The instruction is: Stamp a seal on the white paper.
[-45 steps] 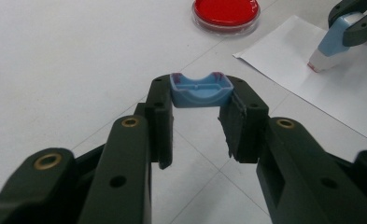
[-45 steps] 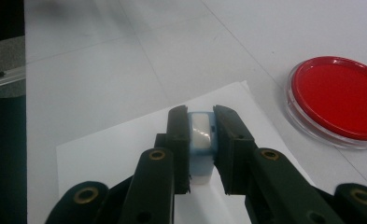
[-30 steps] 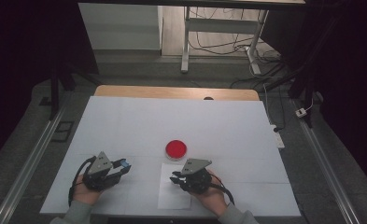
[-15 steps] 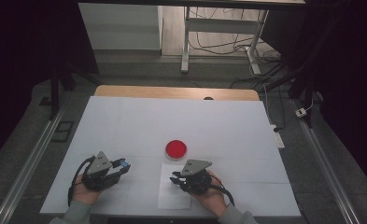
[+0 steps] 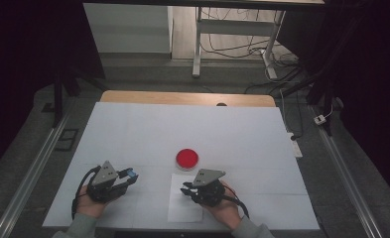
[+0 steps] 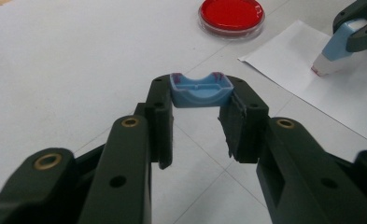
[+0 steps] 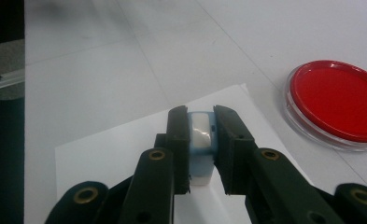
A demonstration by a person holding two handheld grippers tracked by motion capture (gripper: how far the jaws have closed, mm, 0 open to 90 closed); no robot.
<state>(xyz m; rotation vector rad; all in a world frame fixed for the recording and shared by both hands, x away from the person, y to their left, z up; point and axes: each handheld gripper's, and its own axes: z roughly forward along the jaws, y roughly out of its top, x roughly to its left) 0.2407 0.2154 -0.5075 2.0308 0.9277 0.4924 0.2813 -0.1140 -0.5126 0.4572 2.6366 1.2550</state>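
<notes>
- High view: we see the left tongs [image 5: 127, 174] and right tongs [image 5: 186, 190] low over the white counter [image 5: 133, 129], a red dish [image 5: 187, 158] between them and farther out, and a paper sheet [image 5: 182, 210] under the right tongs.
- Left gripper view: we note the tongs gripping a blue cap [image 6: 201, 88] at their tips.
- Right gripper view: we note the tongs clamped on a light blue stamp [image 7: 201, 140], standing on the paper; the dish sits just beside the sheet.
</notes>
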